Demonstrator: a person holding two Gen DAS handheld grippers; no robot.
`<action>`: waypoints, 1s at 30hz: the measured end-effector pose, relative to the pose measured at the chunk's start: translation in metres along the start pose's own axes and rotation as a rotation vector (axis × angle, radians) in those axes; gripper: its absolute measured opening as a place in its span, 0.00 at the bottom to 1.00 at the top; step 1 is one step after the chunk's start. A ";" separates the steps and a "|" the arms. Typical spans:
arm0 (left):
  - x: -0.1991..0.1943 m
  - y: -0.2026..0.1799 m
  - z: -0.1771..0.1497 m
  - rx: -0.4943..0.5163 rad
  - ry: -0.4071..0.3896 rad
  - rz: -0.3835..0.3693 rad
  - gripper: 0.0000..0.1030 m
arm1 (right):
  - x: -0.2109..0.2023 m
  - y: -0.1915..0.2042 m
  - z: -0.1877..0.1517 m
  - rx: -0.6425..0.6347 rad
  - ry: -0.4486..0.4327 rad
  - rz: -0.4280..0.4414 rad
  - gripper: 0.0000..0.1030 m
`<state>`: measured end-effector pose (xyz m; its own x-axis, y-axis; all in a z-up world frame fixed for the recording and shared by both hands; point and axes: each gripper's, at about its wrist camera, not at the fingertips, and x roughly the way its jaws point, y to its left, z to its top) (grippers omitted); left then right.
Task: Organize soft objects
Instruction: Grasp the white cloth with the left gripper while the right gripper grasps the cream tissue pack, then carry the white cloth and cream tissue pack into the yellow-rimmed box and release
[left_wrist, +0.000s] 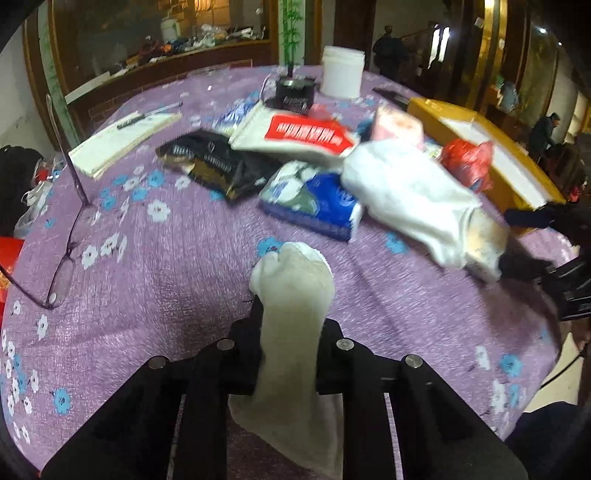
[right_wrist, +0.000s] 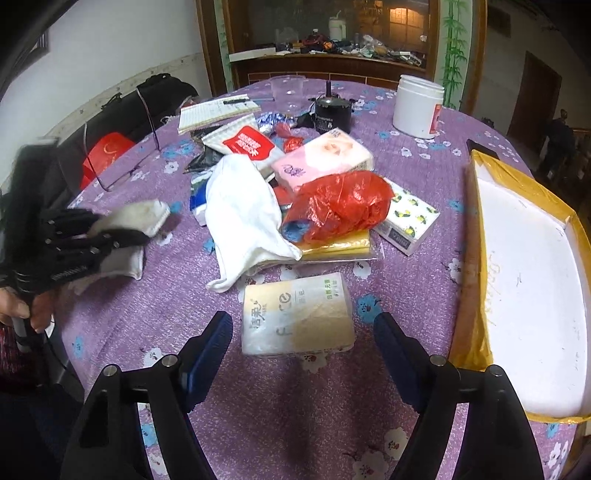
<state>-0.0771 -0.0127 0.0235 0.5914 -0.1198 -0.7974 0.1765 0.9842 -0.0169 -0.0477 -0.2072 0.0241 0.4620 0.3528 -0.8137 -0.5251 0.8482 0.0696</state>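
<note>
My left gripper (left_wrist: 293, 325) is shut on a white sock (left_wrist: 291, 280), which stands up between the fingers above the purple flowered tablecloth (left_wrist: 166, 295). The right wrist view shows that gripper (right_wrist: 122, 230) at the far left, with the sock (right_wrist: 140, 214) in it. My right gripper (right_wrist: 303, 343) is open low over the table. A beige-and-white tissue pack (right_wrist: 297, 314) lies just ahead, between the blue fingertips (right_wrist: 212, 343). Behind it, the pile holds a white cloth (right_wrist: 240, 214), a red plastic bag (right_wrist: 343, 203), a pink tissue pack (right_wrist: 325, 155) and a lemon-print pack (right_wrist: 410, 218).
A yellow box with a white foam liner (right_wrist: 528, 295) sits open at the right table edge. Further back stand a white jar (right_wrist: 417, 107), a black motor (right_wrist: 332, 110) and a notebook (right_wrist: 218, 110). Eyeglasses (left_wrist: 66, 258) lie at the left. A blue tissue pack (left_wrist: 314, 199) and a black bag (left_wrist: 214, 162) are also in the pile.
</note>
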 end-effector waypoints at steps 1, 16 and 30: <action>-0.004 0.000 0.001 -0.001 -0.010 -0.007 0.16 | 0.003 0.001 0.000 -0.009 0.007 -0.002 0.78; -0.019 -0.018 0.024 0.013 -0.070 -0.094 0.16 | -0.013 0.003 -0.004 -0.039 -0.031 -0.001 0.63; -0.038 -0.079 0.074 0.128 -0.141 -0.185 0.16 | -0.073 -0.054 0.010 0.136 -0.192 -0.027 0.63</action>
<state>-0.0551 -0.0956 0.1002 0.6423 -0.3219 -0.6956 0.3848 0.9203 -0.0705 -0.0456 -0.2751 0.0851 0.6089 0.3870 -0.6925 -0.4158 0.8991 0.1369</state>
